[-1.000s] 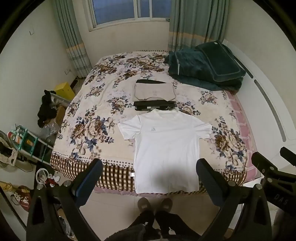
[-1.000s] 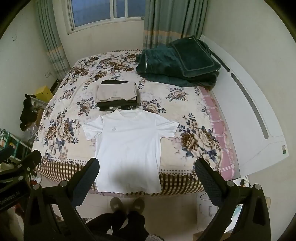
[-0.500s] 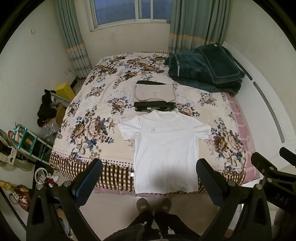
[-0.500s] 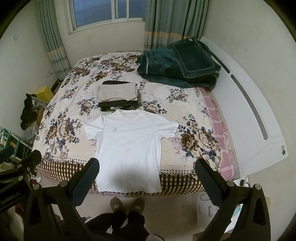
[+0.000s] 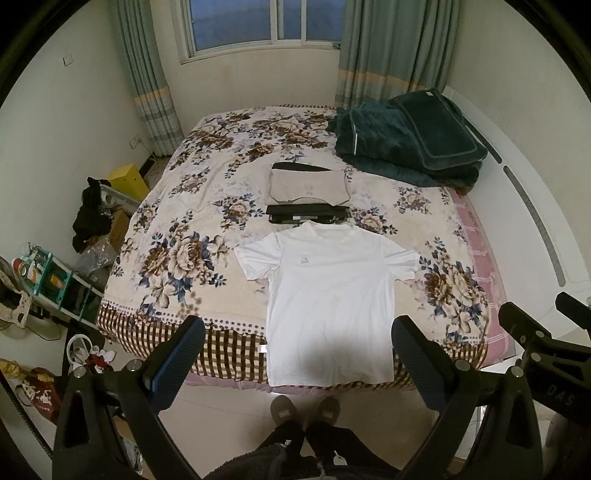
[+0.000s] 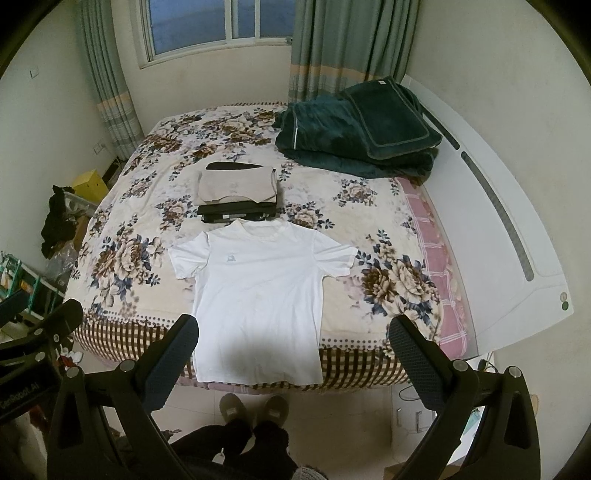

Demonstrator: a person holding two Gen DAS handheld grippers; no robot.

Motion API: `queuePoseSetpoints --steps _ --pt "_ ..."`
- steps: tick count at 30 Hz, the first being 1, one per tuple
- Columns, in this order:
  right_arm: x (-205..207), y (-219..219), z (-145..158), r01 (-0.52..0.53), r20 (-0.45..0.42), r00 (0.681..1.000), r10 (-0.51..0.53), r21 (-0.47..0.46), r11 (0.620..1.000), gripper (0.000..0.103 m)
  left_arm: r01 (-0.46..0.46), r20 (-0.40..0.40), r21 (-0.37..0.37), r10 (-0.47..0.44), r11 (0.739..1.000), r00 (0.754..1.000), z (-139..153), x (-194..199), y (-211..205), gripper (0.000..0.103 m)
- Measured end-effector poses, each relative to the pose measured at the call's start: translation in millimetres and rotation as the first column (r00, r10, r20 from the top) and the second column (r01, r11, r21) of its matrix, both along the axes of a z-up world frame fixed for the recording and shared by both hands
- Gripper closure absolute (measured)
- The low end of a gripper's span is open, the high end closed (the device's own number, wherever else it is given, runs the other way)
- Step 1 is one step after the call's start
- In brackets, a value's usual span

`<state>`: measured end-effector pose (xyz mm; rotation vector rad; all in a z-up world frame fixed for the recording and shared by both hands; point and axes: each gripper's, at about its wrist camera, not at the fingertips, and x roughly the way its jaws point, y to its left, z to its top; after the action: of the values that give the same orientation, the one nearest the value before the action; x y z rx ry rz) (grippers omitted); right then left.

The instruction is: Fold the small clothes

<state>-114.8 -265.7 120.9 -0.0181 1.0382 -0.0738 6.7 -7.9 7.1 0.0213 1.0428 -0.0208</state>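
White t-shirt (image 5: 328, 291) lies flat on the floral bed (image 5: 177, 236) – folded stack (image 5: 308, 192) behind it, window (image 5: 266, 22) beyond – both my jaws spread wide, holding nothing.

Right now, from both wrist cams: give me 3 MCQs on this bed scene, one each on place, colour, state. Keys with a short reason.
1. Where does the folded pile lie relative to the white T-shirt?
A. beyond its collar
B. on its left sleeve
C. on the floor

2. What colour is the bundled blanket at the bed's far corner?
A. yellow
B. dark green
C. red

3. How do the left gripper and right gripper stand?
A. both shut on the shirt
B. one shut, one open
C. both open, holding nothing

Answers:
1 A, the pile sits just past the neckline, toward the window.
2 B, it is dark green in both views.
3 C, each pair of fingers is spread wide, above the shirt's hem.
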Motion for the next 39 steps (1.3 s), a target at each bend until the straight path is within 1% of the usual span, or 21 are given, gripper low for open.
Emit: queuePoseSetpoints --steps 8,11,25,32,35,39 --pt "1 5 8 -0.001 0.002 1.0 0.001 -0.001 1.0 0.0 -0.003 0.002 -0.007 0.003 1.0 1.0 2 -1 0 0.0" --pt "-1 13 20 -0.001 0.001 1.0 0.001 -0.003 1.0 0.0 -0.003 0.003 -0.01 0.003 1.0 1.0 4 0 1 0.0" --pt "-3 14 23 -0.002 0.005 1.0 0.002 -0.005 1.0 0.0 -0.003 0.008 -0.016 0.004 1.0 1.0 4 -2 3 0.0" --pt "-6 10 17 -0.001 0.009 1.0 0.001 -0.004 1.0 0.0 -0.002 0.011 -0.019 0.002 1.0 1.0 5 -2 3 0.0" --pt "1 19 30 0.004 0.01 1.0 -0.004 -0.002 1.0 0.0 -0.004 0.012 -0.02 0.004 1.0 1.0 4 -3 5 0.0" --pt "1 19 28 0.001 0.012 1.0 -0.001 -0.002 1.0 0.0 -0.003 0.013 -0.021 0.003 1.0 1.0 4 -4 5 0.0"
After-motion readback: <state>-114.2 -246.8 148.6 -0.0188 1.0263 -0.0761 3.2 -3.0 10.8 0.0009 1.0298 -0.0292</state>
